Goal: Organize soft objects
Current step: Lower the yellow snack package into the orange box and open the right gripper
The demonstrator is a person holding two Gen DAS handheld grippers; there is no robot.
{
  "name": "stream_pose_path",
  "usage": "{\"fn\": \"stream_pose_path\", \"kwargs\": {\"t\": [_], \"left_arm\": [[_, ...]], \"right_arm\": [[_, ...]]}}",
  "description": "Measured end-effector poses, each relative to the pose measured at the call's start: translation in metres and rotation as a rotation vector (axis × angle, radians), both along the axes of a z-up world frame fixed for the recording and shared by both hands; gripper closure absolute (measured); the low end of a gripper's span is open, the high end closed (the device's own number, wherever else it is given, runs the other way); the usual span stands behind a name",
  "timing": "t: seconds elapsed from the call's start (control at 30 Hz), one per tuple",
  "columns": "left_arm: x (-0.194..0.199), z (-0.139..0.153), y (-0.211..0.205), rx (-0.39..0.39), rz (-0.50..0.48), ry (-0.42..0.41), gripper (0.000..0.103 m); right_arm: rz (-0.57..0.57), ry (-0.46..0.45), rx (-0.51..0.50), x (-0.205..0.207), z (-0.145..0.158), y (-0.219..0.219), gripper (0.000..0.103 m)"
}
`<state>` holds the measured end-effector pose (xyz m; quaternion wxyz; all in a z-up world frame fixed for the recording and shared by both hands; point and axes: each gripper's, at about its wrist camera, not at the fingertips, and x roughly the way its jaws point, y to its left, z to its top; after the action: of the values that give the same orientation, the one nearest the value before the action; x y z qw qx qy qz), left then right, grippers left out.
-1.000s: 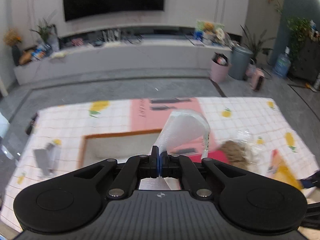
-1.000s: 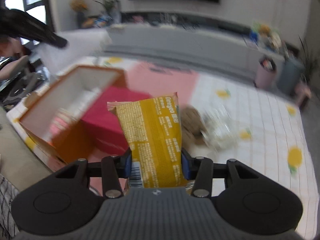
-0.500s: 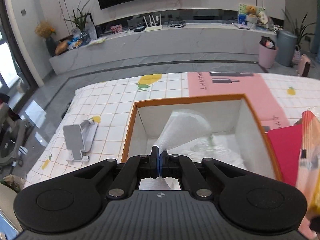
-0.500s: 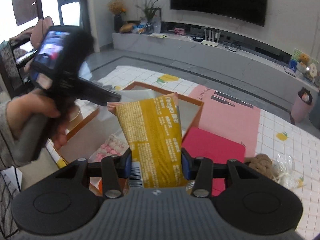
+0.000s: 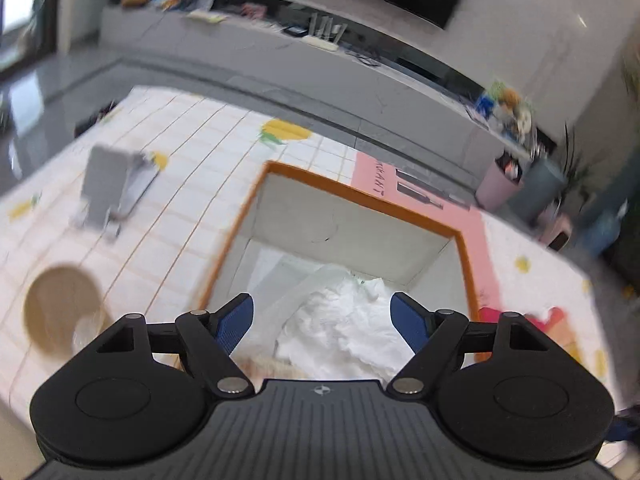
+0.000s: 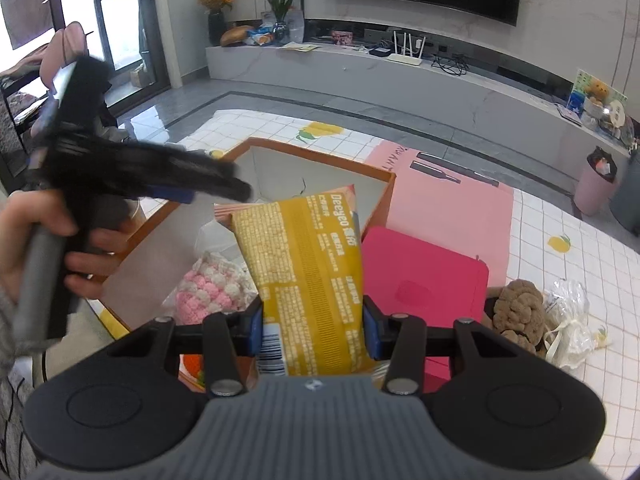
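Note:
An orange-rimmed box (image 5: 466, 256) with pale inner walls stands on the table; it also shows in the right wrist view (image 6: 320, 156). My left gripper (image 5: 323, 318) is open and empty above the box, over a white soft packet (image 5: 344, 328) lying inside. From the right wrist view the left gripper (image 6: 216, 194) hovers over the box's left side. A pink and white knitted thing (image 6: 210, 292) lies in the box. My right gripper (image 6: 313, 330) is shut on a yellow snack bag (image 6: 304, 272), held above the box's near right corner.
A red lid (image 6: 424, 276) lies right of the box. A brown knitted lump (image 6: 516, 312) and a clear plastic bag (image 6: 572, 312) lie further right. A grey phone stand (image 5: 110, 188) and a round brown object (image 5: 60, 312) sit left of the box on the checked tablecloth (image 5: 192, 152).
My left gripper has opened and let the white packet drop into the box. My right gripper has held the yellow bag steady and moved a little closer to the box.

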<state>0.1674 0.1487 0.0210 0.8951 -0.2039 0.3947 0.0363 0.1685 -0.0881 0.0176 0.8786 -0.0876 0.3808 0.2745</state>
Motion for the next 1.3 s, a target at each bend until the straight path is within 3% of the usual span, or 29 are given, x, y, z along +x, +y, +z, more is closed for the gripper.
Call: {"fn": "stream_pose_path", "kwargs": {"t": [0.07,0.13,0.2,0.33,0.4,0.5,0.63,0.7,0.83,1.0,1.17,1.3], "left_arm": [[-0.013,0.006,0.014,-0.031,0.001,0.036,0.011],[-0.026,0.011,0.025,-0.012,-0.012,0.05,0.011],[-0.035,0.011,0.037,0.055,0.012,0.06,0.011],[-0.039,0.016,0.05,0.284,0.058,0.098,0.011],[-0.042,0.019,0.059,0.318,0.097,0.079,0.011],[-0.04,0.02,0.078,0.311,0.112,0.064,0.011],[-0.032,0.01,0.097,0.362,0.119,0.049,0.011],[-0.023,-0.001,0.108,0.334,0.166,0.079,0.011],[-0.011,-0.022,0.124,0.236,0.146,0.118,0.013],[-0.012,-0.023,0.122,0.276,0.136,0.115,0.013],[-0.015,-0.017,0.125,0.26,0.134,0.089,0.013],[-0.012,-0.02,0.123,0.261,0.129,0.107,0.013]], "right_arm": [[-0.001,-0.006,-0.006,-0.002,0.002,0.005,0.057],[0.002,-0.02,-0.012,-0.004,0.006,0.012,0.057],[-0.002,-0.023,-0.008,-0.002,0.009,0.022,0.057],[-0.045,0.044,0.036,0.016,0.016,0.053,0.056],[-0.053,0.049,0.046,0.026,0.014,0.078,0.056],[-0.074,0.112,0.074,0.051,-0.002,0.115,0.055],[-0.157,0.205,0.08,0.083,-0.03,0.151,0.055],[-0.2,0.205,0.044,0.096,-0.041,0.166,0.055],[-0.268,0.177,-0.026,0.116,-0.06,0.183,0.055],[-0.331,0.238,-0.05,0.135,-0.092,0.194,0.055],[-0.346,0.274,-0.12,0.145,-0.126,0.212,0.054],[-0.348,0.253,-0.137,0.145,-0.131,0.216,0.052]]}}
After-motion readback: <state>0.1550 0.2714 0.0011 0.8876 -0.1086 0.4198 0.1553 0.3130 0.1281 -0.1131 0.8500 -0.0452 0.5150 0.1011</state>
